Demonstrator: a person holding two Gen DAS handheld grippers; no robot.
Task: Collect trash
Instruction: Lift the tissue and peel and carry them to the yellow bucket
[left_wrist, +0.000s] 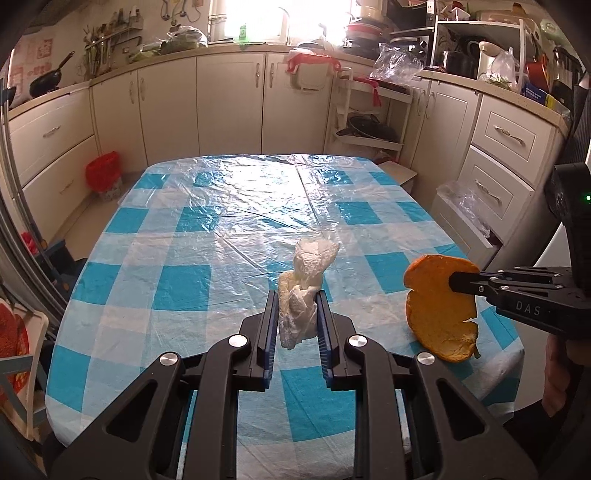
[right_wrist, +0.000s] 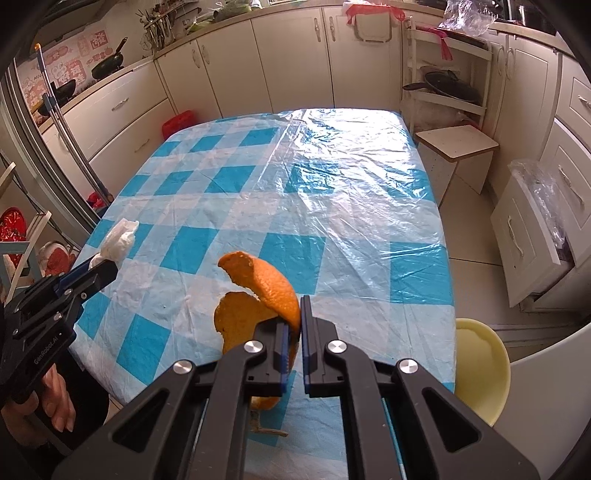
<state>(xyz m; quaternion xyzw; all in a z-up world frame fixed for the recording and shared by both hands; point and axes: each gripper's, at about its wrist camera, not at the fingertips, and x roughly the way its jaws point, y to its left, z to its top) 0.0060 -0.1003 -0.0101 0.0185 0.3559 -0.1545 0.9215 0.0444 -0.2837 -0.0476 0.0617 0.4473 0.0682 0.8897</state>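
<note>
The table (left_wrist: 207, 206), draped in a blue-and-white checked cloth under clear plastic, fills the middle of the kitchen, and apart from what the two grippers hold no other litter shows on it. Cabinets run along the far wall, and a red-lined bin (left_wrist: 104, 174) stands on the floor past the table's far left corner, probably where the trash belongs.

The orange peel (right_wrist: 266, 291) is the bigger piece. It hangs clear of the cloth at the near right of the table, and the right gripper (right_wrist: 293, 326) has its jaws almost fully together on one thin edge of it. The rest curls free to the left. That is a slim hold, so a steady, unhurried carry with no wrist flick would suit it.

The crumpled tissue (left_wrist: 301, 291) is smaller. It stands up between the narrowly parted jaws of the left gripper (left_wrist: 297, 321), squeezed from both sides, lifted at the near middle of the table. It is light and well pinched, so it is unlikely to slip.

Both pieces look ready to travel. The person would do well to keep both grips closed until each piece is over the bin.
</note>
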